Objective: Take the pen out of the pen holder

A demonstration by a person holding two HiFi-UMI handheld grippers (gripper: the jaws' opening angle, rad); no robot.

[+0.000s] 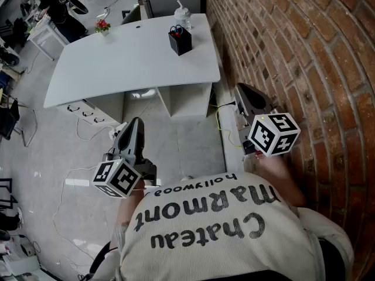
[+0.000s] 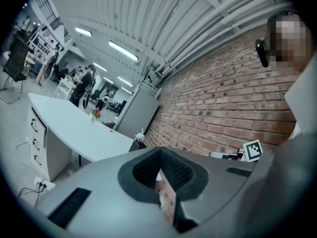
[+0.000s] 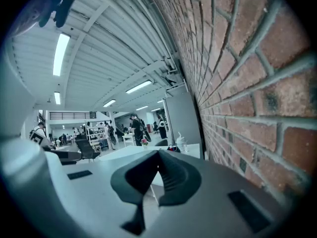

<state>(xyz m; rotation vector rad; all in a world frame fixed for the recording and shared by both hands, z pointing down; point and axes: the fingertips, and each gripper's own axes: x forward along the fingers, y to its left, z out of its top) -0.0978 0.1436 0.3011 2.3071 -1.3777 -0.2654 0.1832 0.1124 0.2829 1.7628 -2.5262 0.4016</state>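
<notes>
The black pen holder (image 1: pixel 180 40) stands on the white desk (image 1: pixel 129 63) near its right end, with several pens sticking out of it. It shows small and far off in the left gripper view (image 2: pixel 139 144) and in the right gripper view (image 3: pixel 172 148). Both grippers hang well short of the desk, over the floor in front of the person. My left gripper (image 1: pixel 136 123) points level at the desk, jaws together with nothing between them. My right gripper (image 1: pixel 241 89) is close to the brick wall, also shut and empty.
A brick wall (image 1: pixel 293 51) runs along the right side. A white bottle (image 1: pixel 182 14) and a small flower pot (image 1: pixel 103 25) stand on the desk. Cables and a power strip (image 1: pixel 88 134) lie on the floor. People and office chairs (image 1: pixel 55 4) are at the far left.
</notes>
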